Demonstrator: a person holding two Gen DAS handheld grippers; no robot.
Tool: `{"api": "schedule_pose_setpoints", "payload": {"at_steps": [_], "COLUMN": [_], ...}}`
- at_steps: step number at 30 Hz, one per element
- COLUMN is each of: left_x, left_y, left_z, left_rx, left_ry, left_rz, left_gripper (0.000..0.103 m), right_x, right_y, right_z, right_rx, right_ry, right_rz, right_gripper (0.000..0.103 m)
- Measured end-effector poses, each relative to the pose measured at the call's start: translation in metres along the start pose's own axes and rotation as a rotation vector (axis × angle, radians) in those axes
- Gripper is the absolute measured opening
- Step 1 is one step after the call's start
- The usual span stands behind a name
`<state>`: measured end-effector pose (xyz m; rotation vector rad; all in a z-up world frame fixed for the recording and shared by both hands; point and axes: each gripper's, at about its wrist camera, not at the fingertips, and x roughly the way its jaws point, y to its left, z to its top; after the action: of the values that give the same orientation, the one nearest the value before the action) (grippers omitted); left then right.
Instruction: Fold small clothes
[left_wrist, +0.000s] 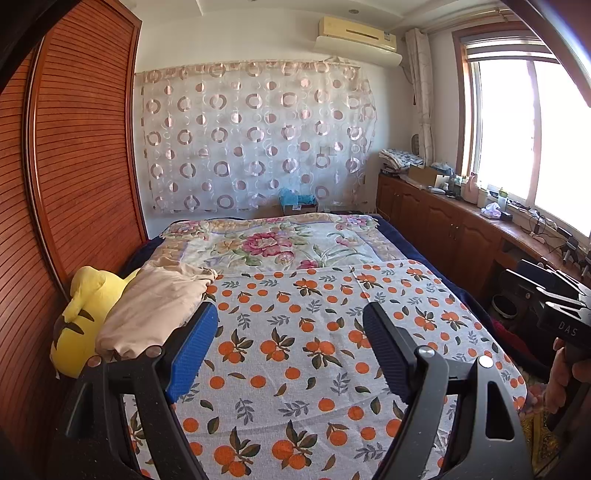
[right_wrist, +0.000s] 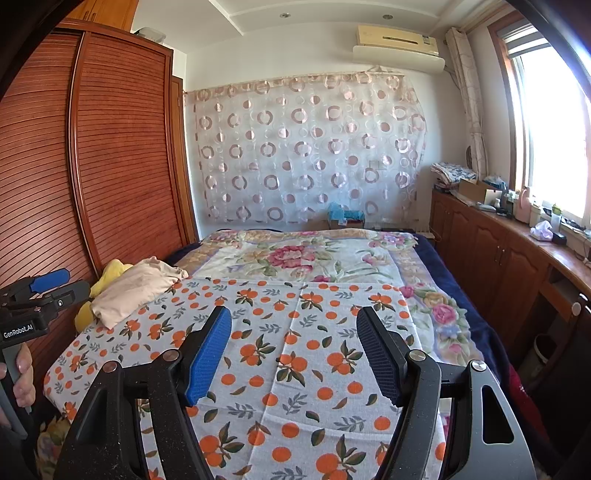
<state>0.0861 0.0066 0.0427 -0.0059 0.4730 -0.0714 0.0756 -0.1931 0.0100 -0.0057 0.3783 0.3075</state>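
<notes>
A beige folded garment (left_wrist: 155, 306) lies at the left edge of the bed, resting on a yellow plush toy (left_wrist: 79, 317); it also shows in the right wrist view (right_wrist: 136, 288). My left gripper (left_wrist: 290, 325) is open and empty, held above the orange-print cloth (left_wrist: 295, 350), with its left finger just right of the garment. My right gripper (right_wrist: 293, 328) is open and empty above the same cloth (right_wrist: 295, 369), well right of the garment. The right gripper's body shows at the left wrist view's right edge (left_wrist: 554, 314), and the left gripper's body at the right wrist view's left edge (right_wrist: 37, 299).
A floral blanket (left_wrist: 280, 243) covers the far half of the bed. A slatted wooden wardrobe (left_wrist: 74, 166) stands along the left. Wooden cabinets (left_wrist: 443, 218) with clutter run under the window on the right. A sheer patterned curtain (left_wrist: 255, 136) hangs on the far wall.
</notes>
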Motion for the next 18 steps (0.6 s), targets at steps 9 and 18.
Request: {"api": "schedule_pose_setpoints", "payload": {"at_steps": [9, 18], "left_x": [0.0003, -0.0013], "left_y": [-0.0010, -0.0033], "left_z": [-0.0006, 0.0003], "left_rx": [-0.001, 0.000], "left_ry": [-0.001, -0.004], "left_rz": [-0.002, -0.004], "left_gripper": [0.081, 0.081], "right_x": [0.0003, -0.0004], "right_y": [-0.0015, -0.0019], "right_z": [0.0004, -0.0008], "right_rx": [0.000, -0.001], "right_ry": [-0.003, -0.009], "right_rz": [0.001, 0.002], "right_gripper": [0.072, 0.072]}}
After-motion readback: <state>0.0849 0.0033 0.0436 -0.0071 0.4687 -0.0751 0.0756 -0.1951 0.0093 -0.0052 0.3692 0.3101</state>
